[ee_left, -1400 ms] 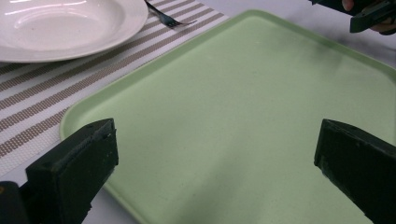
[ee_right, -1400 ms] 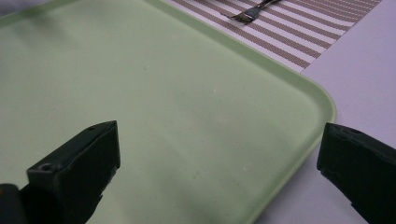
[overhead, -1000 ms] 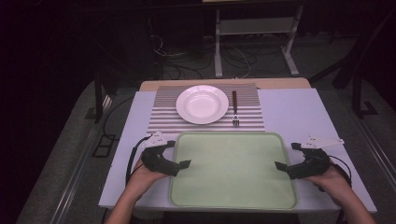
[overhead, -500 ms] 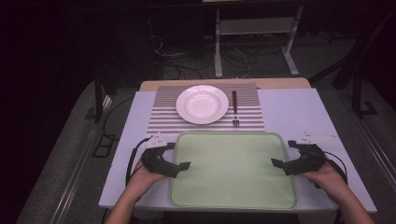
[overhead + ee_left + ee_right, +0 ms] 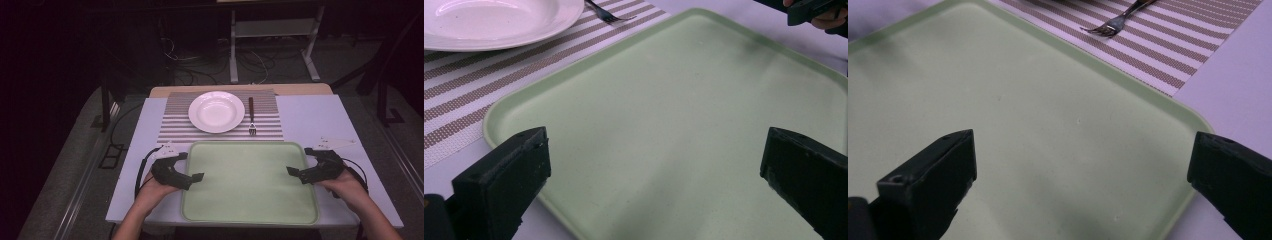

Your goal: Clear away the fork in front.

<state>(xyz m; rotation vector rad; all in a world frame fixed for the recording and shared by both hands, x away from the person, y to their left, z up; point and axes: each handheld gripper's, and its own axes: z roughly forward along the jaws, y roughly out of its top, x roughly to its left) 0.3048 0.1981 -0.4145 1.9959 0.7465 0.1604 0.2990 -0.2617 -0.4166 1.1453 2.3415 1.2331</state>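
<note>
Looking down, high view: a pale green tray (image 5: 250, 185) lies flat on the white table (image 5: 310, 120), at the near edge, between the two grippers.
Left gripper, high view: the left gripper (image 5: 194, 176) sits at the tray's left rim, held in a hand (image 5: 150, 192), its tips pointing inward just over the rim.
Right gripper, high view: the right gripper (image 5: 293, 171) sits at the tray's right rim, held in the other hand (image 5: 350, 187), its tips reaching over the rim toward the middle.
Behind the tray, high view: a striped placemat (image 5: 175, 125) carries a white plate (image 5: 216, 111) and, just to the plate's right, a fork (image 5: 252, 116) lying with its tines toward the tray.
Jaws, left gripper view: spread wide and released, one at each lower corner, holding nothing; the tray's bare surface (image 5: 674, 115) lies between and beyond them, and its near corner runs under the left jaw.
Farther off, left gripper view: the plate (image 5: 494, 22) and fork tines (image 5: 606, 14) at the top, the other gripper (image 5: 811, 10) in the top right corner.
Jaws, right gripper view: likewise spread wide and gripping nothing; the tray (image 5: 1023, 120) lies between them, its rim passing close under the right jaw.
Contact: whether any jaw touches the tray cannot be told.
Farther off, right gripper view: the fork (image 5: 1115, 22) on the placemat (image 5: 1188, 45) beyond the tray's far rim.
</note>
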